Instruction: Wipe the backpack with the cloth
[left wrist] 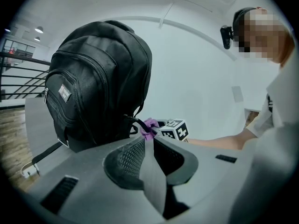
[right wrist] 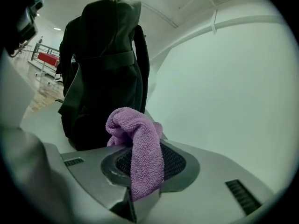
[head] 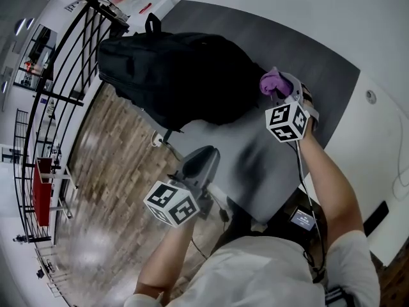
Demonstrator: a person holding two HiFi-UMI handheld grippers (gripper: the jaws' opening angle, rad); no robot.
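Clamps cloth (right wrist: 131, 125) in right gripper (right wrist: 140, 155) just beside backpack (right wrist: 100, 69); wiping seemingly still ahead; left gripper (left wrist: 148, 143) closed, empty

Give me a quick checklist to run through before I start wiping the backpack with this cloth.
1. Cloth gripped by the right gripper: ok, clamped between its jaws.
2. Cloth free to wipe: ok, a bunched wad sticks out past the jaws.
3. Backpack standing on the table: ok, upright.
4. Cloth on the backpack: cannot tell; it is close to the bag's side, but contact is unclear.
5. Left gripper bracing the backpack: not ok; its jaws are together and empty, short of the bag.
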